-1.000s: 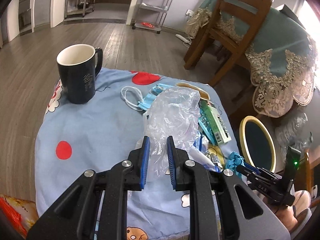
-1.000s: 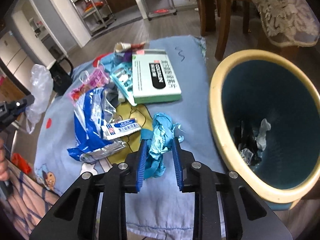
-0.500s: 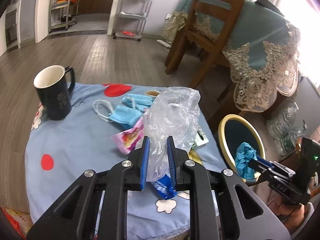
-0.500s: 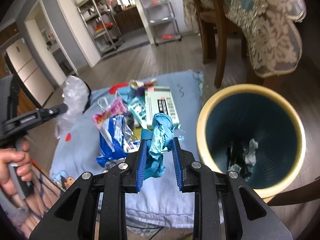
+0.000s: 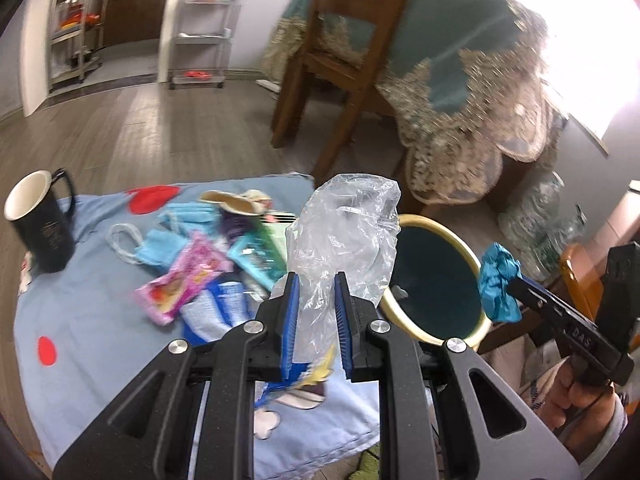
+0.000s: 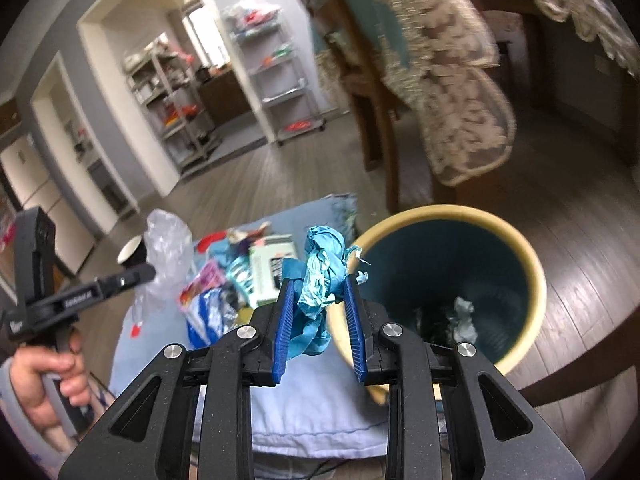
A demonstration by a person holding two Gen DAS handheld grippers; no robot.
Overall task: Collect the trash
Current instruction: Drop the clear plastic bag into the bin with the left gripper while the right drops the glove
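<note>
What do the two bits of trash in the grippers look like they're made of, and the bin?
Bag in the left gripper: thin clear plastic film, glossy, crinkled, see-through.
Blue wad in the right gripper: matte and crumpled, with torn edges, probably paper or thin nonwoven.
Bin: smooth cream rim, dark teal inside, likely moulded plastic.

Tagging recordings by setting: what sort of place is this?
Most likely a home dining area: a wooden chair at a table with a lace-edged cloth, wood flooring, and metal storage shelves beyond.
</note>
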